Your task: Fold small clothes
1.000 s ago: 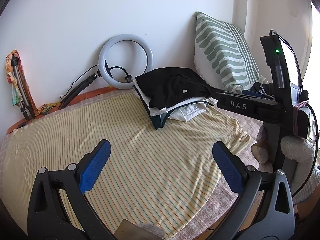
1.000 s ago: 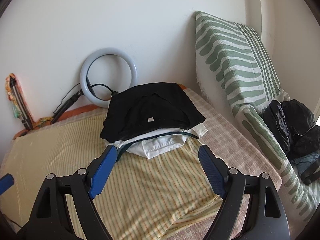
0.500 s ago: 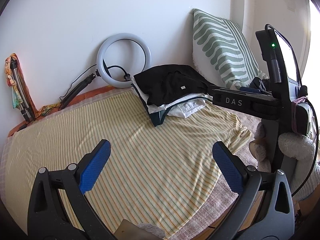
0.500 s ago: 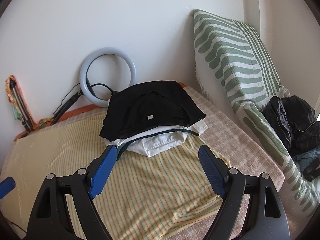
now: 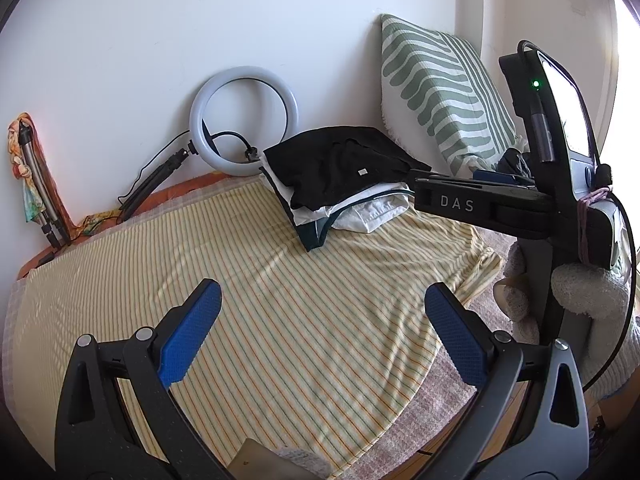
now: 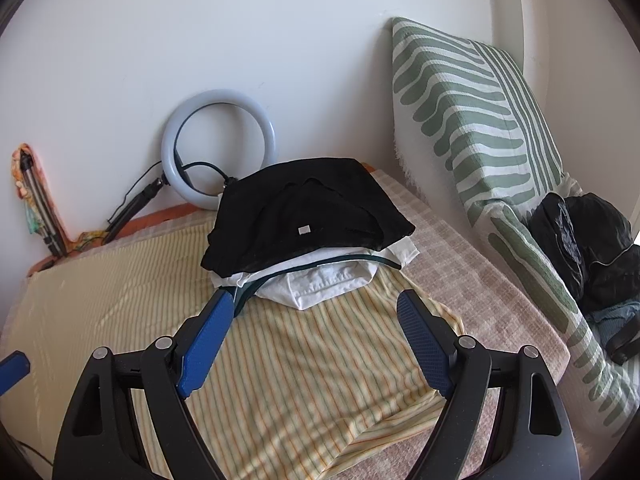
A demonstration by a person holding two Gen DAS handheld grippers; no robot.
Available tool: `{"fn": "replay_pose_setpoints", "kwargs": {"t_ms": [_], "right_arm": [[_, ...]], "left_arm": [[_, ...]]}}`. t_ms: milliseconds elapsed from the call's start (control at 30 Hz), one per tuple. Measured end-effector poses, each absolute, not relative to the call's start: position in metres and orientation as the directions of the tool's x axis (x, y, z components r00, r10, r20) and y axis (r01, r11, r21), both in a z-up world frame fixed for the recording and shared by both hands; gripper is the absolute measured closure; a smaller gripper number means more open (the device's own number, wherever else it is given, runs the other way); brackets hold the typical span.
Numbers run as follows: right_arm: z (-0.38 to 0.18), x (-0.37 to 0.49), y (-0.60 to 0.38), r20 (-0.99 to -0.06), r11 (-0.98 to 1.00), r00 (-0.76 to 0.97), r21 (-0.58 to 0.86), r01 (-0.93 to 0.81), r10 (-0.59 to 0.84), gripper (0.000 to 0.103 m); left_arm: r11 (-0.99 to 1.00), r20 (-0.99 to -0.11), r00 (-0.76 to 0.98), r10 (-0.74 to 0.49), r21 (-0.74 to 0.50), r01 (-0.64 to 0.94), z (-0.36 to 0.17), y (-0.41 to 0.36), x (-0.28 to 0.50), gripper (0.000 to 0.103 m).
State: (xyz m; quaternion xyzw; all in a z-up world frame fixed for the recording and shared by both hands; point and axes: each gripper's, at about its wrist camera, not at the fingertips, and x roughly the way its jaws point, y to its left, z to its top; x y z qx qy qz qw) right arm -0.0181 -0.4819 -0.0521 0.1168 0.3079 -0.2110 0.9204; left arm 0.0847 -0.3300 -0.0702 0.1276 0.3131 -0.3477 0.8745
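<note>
1. Folded clothes stack (image 6: 308,240), black garment on top, lies at the far end of the striped sheet (image 5: 280,300) on the bed.
2. Right tongs (image 6: 312,336) have drifted slightly nearer the stack over the last second; spread wide, holding nothing.
3. Left tongs (image 5: 320,332) likewise wide, empty, position nearly unchanged.
4. Stack unchanged: fits either a finished pile or one awaiting handling.

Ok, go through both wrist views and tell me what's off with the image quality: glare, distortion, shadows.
Left wrist view: strong fisheye bending, dark vignette corners, blown-out window glare at the right edge, soft daylight shadows across the striped yellow sheet. Right wrist view: same bending and dark corners, even light, the black garment loses fold detail.
</note>
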Motion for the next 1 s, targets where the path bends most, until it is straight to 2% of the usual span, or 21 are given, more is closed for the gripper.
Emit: {"fn": "replay_pose_setpoints", "kwargs": {"t_ms": [1000], "right_arm": [[-0.0546,-0.0220,-0.4826,-0.618,0.877,0.720,0.098,0.470,-0.316,0.019]], "left_arm": [[0.706,-0.636,0.550,-0.541,0.012,0.708,-0.0685,-0.3275,0.0806,0.000]]}}
